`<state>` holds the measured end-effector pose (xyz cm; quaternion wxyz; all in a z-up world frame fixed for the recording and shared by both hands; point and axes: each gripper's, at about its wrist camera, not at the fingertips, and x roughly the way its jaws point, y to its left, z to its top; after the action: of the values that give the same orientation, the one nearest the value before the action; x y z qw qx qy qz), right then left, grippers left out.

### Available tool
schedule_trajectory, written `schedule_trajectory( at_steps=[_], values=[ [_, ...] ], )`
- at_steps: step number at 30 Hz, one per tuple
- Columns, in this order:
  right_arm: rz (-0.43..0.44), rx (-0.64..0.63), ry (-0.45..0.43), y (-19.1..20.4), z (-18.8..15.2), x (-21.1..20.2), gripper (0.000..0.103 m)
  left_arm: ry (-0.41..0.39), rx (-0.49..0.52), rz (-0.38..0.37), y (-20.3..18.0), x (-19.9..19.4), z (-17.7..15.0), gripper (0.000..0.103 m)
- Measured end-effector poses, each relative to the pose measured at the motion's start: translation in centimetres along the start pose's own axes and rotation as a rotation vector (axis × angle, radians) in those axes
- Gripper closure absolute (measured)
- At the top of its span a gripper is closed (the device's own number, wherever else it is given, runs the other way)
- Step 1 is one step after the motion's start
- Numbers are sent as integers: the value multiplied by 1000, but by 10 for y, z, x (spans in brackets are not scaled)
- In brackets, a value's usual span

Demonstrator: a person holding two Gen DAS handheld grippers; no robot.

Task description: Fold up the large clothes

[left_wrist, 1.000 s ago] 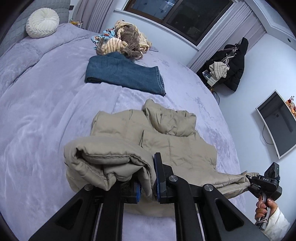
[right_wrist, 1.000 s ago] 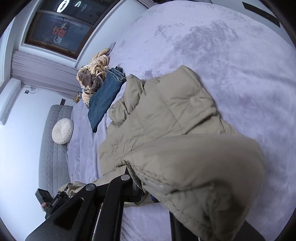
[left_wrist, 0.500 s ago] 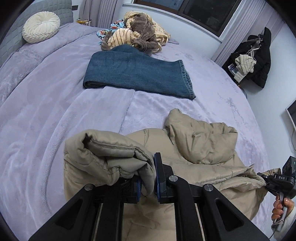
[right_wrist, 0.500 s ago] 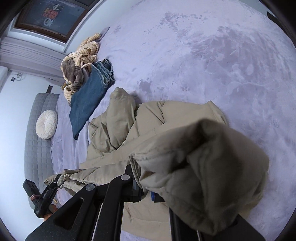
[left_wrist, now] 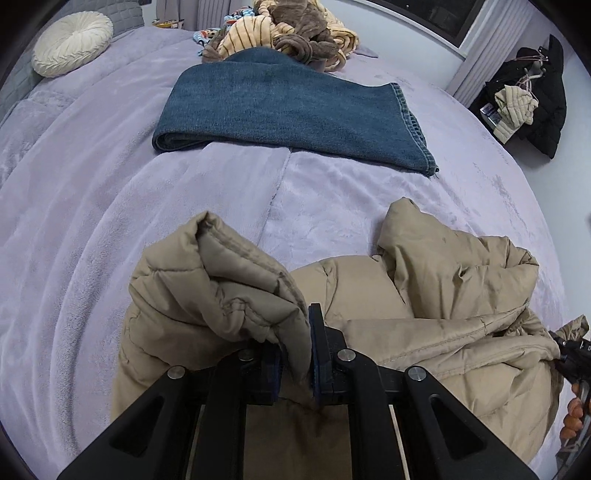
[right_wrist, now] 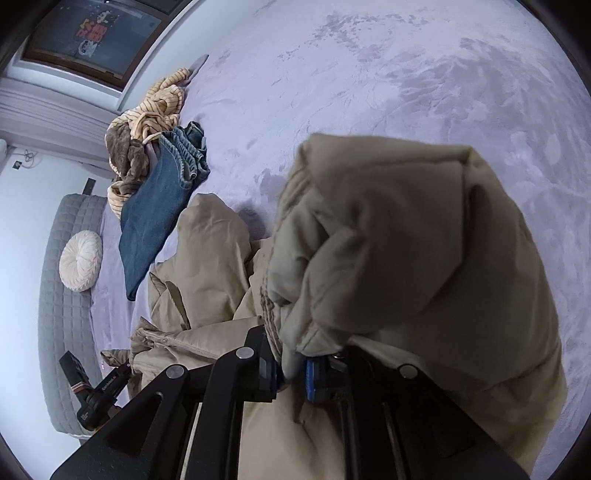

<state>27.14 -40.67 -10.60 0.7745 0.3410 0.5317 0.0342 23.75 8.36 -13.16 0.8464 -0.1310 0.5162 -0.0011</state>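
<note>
A beige puffer jacket (left_wrist: 424,295) lies crumpled on the purple blanket (left_wrist: 92,221) of the bed. My left gripper (left_wrist: 295,358) is shut on a thick folded edge of it, which bulges over the left finger. In the right wrist view my right gripper (right_wrist: 291,373) has another bunched corner of the jacket (right_wrist: 406,229) between its pads; its jaws are opening, and the cloth still sits pinched there. The lifted corner hides the bed beneath it. Each gripper shows in the other's view, the right (left_wrist: 572,354) and the left (right_wrist: 103,387).
Folded blue jeans (left_wrist: 288,107) lie beyond the jacket, with a heap of striped and brown clothes (left_wrist: 291,33) behind them. A round white cushion (left_wrist: 72,42) rests by the grey headboard (right_wrist: 62,295). A dark coat (left_wrist: 532,92) hangs at the far right.
Both grippers have carried their jacket edges forward and down toward the jeans, doubling the jacket over itself. The jeans now look much closer.
</note>
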Motion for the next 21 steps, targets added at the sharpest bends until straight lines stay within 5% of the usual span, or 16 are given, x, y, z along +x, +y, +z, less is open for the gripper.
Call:
schedule_trajectory(
  at_steps=[2,3,4,5,7,11,14,15,17,21],
  values=[
    [-10,-48,-1,5,-1,-10,70,-12,24,-12,-1,-12,-2,84],
    [-8,-64,-6,7,0,-15,51,-20,32,-18,-1,-18,-2,80],
    [-2,-77,-13,8,0,-21,35,-34,40,-18,-1,-25,-3,67],
    [3,-86,-22,10,0,-27,32,-50,46,-14,-2,-30,-5,36],
    [6,-93,-27,10,0,-34,28,-106,52,10,-4,-44,-8,7],
    [9,-103,-5,10,-2,-35,20,-125,111,33,-12,-51,-11,8],
    [-24,-169,5,17,-8,-32,2,-121,127,28,-17,-52,-13,8],
    [-37,-210,1,22,-10,-32,0,-120,129,15,-18,-51,-13,8],
    [-74,-305,-1,33,-16,-32,0,-126,122,4,-19,-48,-11,25],
    [-161,-425,-18,45,-20,-30,0,-113,102,34,-16,-27,-3,26]
  ],
)
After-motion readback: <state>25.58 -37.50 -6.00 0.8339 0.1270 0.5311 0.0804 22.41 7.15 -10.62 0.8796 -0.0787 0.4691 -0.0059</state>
